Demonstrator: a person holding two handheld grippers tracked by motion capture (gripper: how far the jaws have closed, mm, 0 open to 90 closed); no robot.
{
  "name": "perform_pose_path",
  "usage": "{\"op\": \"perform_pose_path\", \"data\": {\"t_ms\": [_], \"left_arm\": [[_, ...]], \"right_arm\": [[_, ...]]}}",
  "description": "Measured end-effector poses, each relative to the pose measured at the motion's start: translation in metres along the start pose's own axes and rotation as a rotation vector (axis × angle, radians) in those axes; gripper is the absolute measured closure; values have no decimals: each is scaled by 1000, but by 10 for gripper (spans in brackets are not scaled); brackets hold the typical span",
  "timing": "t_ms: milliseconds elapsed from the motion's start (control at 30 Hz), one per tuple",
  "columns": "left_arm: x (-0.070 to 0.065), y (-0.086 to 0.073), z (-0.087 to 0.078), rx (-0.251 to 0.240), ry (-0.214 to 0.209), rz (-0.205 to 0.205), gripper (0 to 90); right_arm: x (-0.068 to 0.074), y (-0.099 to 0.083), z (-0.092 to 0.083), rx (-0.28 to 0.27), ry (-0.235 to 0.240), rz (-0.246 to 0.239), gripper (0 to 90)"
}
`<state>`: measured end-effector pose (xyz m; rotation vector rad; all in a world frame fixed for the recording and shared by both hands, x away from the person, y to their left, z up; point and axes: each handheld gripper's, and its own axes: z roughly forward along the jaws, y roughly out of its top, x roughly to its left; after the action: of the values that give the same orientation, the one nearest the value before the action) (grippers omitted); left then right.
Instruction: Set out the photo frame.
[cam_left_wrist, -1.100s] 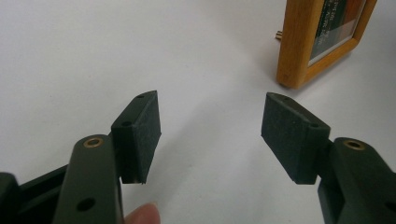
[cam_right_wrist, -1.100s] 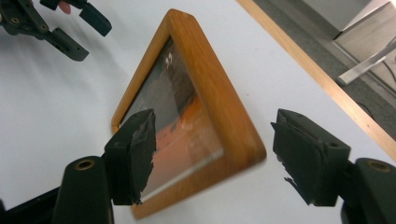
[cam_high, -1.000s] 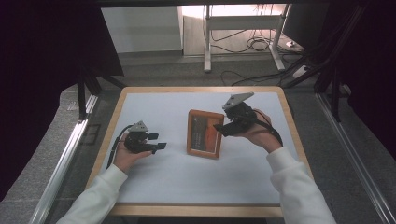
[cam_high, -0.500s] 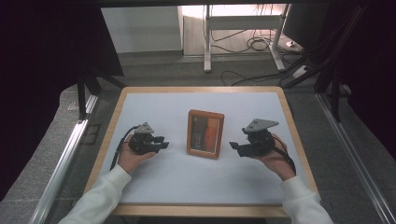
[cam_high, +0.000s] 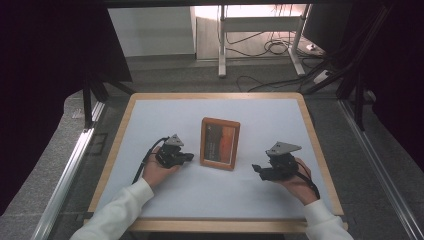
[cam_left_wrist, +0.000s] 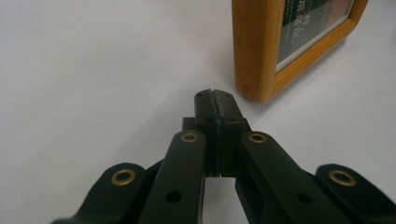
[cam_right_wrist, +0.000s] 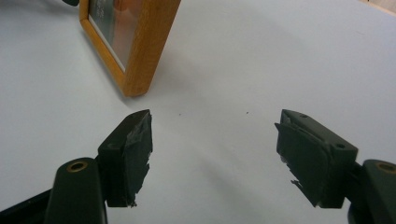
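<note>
A wooden picture frame (cam_high: 220, 143) is seen lying flat near the middle of the white table (cam_high: 165, 112), well clear of the raised wooden rim on every side. The left gripper (cam_high: 188, 157) is held low just beside the frame's left edge, apart from it; its jaws have just been closing and are now pressed together with nothing between them. In the left gripper view the frame's near corner (cam_left_wrist: 254, 91) is found just past the tips. The right gripper (cam_high: 255, 168) is held to the right of the frame, with bare tabletop left in between. Its jaws are spread wide and empty, and in the right gripper view the frame's corner (cam_right_wrist: 135, 88) is seen beyond the left pad (cam_right_wrist: 135, 140).
</note>
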<state>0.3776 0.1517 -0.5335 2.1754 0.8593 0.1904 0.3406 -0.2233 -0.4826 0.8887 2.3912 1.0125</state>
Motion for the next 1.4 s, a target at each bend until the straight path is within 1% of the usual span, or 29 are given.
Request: {"op": "perform_pose_path", "data": {"t_ms": [33,67,100,167,267,300,333,433,633,700,800,867,967,1033,1067,1167,1233,1333,1367,1400], "left_arm": [[-1,1,1,-5,2,-4,900],[-2,2,2,-4,1,3,900],[-3,3,4,-12,-2,-5,900],[-4,6,7,-12,-2,-3,900],[-7,9,11,-15,-14,5,900],[-9,10,11,-12,-3,13,900],[-10,10,11,-12,-2,14,900],[-9,10,11,-17,-21,-3,900],[-17,10,11,-7,-28,20,900],[-20,11,11,-3,-18,30,900],[-18,10,12,-6,-27,23,900],[-18,9,10,-6,-19,24,900],[-15,5,2,-14,-5,22,900],[-15,2,-7,-29,9,16,900],[-14,1,-12,-35,18,24,900],[-14,-4,-29,-64,44,20,897],[-12,-10,-38,-77,49,0,885],[-9,-20,-48,-90,54,-46,850],[-8,-23,-51,-93,57,-67,816],[-8,-25,-53,-94,64,-83,760]], "right_arm": [[0,-1,0,-1,1,1,270],[1,-1,0,-1,1,0,270],[1,-2,-1,-1,0,0,270],[0,-4,-2,-4,-1,2,270],[0,-7,-3,-5,-6,8,270],[0,-8,-3,-6,-8,11,270],[-1,-10,-4,-4,-10,12,270],[-1,-12,-5,-5,-11,16,270],[-1,-13,-5,-1,-13,14,270],[-1,-14,-5,5,-8,14,267],[-1,-16,-4,15,-8,15,266],[-2,-18,-5,17,-10,12,266],[-2,-18,-6,10,-12,15,266],[-2,-18,-7,4,-19,16,266],[-3,-19,-7,2,-25,21,266],[-4,-22,-9,-4,-39,33,266],[-5,-26,-10,-3,-53,40,266],[-8,-31,-12,-10,-68,59,266],[-9,-33,-12,-11,-75,63,266],[-10,-35,-13,-15,-79,72,265]]}}
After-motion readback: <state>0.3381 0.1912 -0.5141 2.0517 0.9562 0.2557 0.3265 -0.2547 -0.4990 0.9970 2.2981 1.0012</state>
